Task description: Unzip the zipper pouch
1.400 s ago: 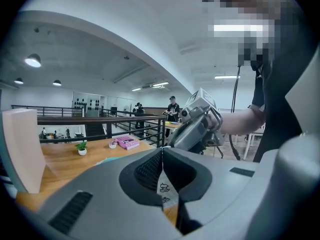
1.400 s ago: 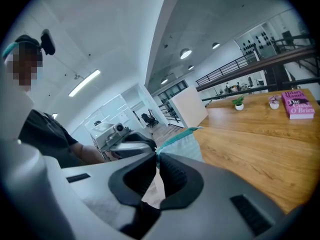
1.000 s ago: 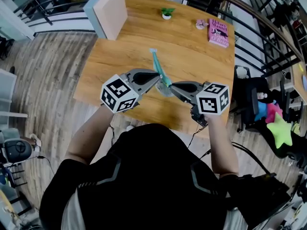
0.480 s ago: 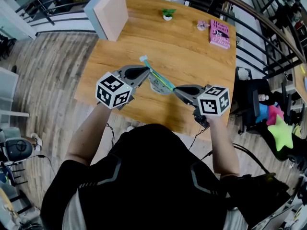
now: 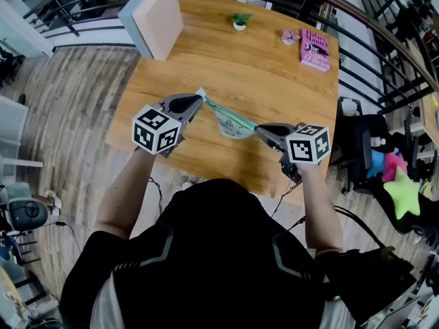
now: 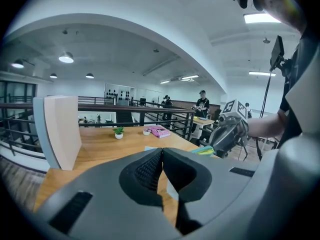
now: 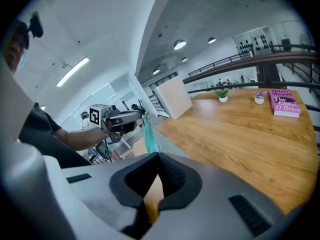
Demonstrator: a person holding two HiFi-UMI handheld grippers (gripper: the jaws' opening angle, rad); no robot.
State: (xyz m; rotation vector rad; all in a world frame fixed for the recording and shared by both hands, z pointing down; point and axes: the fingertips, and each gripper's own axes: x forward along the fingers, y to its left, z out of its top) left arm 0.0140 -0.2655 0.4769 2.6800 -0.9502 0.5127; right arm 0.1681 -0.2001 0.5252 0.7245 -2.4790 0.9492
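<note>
The zipper pouch (image 5: 230, 122) hangs stretched at the centre of the frame.
A pink book (image 5: 314, 49) upper right, small plant (image 5: 239, 20) at top and board (image 5: 152, 18) upper left stand well apart on the table (image 5: 274, 81); left gripper (image 5: 199, 98) and right gripper (image 5: 259, 129) each clamp one pouch end.

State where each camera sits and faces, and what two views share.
Head view: on the person's head, steeply down at table; shows torso, arms, left gripper, right gripper, zipper pouch between.
Left gripper view: along its own shut jaws toward right gripper.
Right gripper view: along its own jaws toward left gripper.
Shared: pink book in all.
</note>
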